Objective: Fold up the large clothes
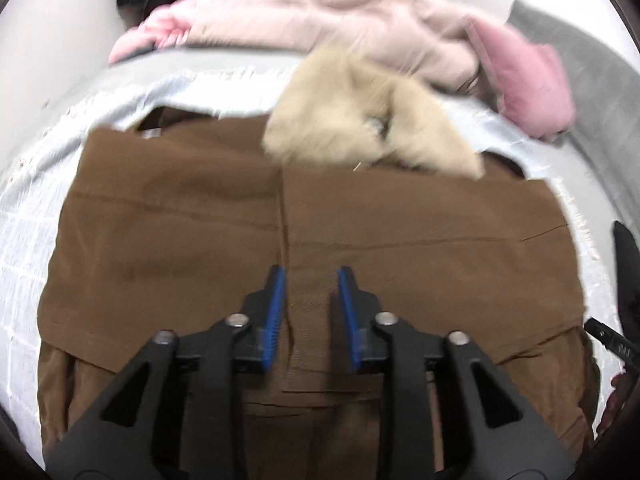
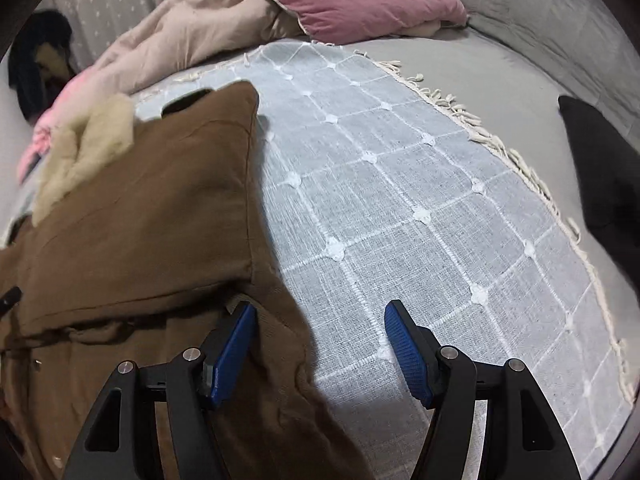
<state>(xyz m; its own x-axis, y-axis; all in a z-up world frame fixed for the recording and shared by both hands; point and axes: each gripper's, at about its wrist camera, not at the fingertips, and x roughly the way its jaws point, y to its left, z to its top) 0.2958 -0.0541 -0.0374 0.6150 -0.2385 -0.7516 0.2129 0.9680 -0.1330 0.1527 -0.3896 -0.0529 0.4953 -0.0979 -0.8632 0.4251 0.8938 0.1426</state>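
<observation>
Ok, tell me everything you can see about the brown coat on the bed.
The brown coat is a large garment of matte woven cloth with a cream fur collar at its far end. It lies mostly flat on a pale blue checked throw, its side panels folded inward to meet along a centre seam, with looser, wrinkled cloth at the near end. The left claw hovers open above that seam; the right claw stands open at the coat's right edge, gripping nothing.

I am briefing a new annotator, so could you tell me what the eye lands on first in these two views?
A large brown coat lies folded flat on a pale blue checked throw, with its cream fur collar at the far end. Behind it sits a heap of beige and pink bedding. The left gripper hovers open over the coat's middle; the right gripper stands open at its edge.
</observation>
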